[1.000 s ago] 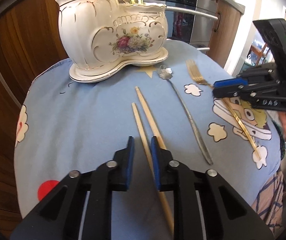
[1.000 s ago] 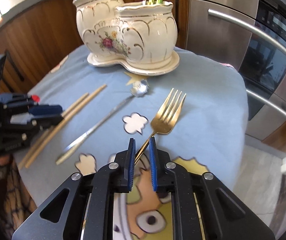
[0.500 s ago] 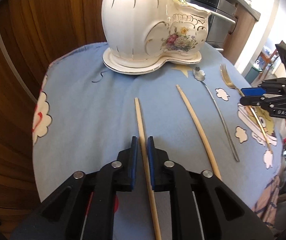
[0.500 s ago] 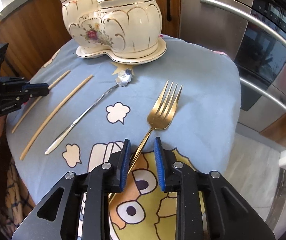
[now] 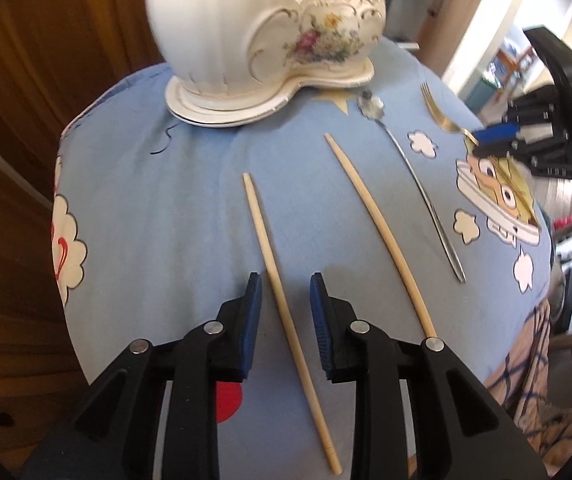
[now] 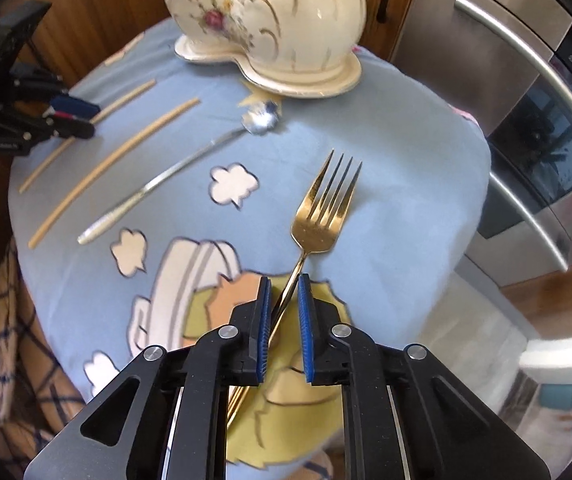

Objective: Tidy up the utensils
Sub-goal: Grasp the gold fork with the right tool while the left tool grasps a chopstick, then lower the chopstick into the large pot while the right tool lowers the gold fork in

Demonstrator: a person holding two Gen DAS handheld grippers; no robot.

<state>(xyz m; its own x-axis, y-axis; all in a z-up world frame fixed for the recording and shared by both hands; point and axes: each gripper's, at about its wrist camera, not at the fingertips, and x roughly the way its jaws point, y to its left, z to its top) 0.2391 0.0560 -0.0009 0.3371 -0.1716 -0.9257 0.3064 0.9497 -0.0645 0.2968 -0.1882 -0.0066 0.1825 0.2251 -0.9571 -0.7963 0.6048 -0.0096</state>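
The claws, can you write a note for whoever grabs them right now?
Left claw: open, straddling the near chopstick, which lies on the tablecloth.
Right claw: open around the gold fork handle, not gripping.
The second chopstick and silver spoon lie between them. The ceramic holder stands behind.
Done: nothing lifted.
Left: all four utensils into the holder.

holder (image 5: 270, 36) behind | chopsticks (image 5: 377, 220) left | spoon (image 5: 417, 172) middle | fork (image 6: 321, 208) right
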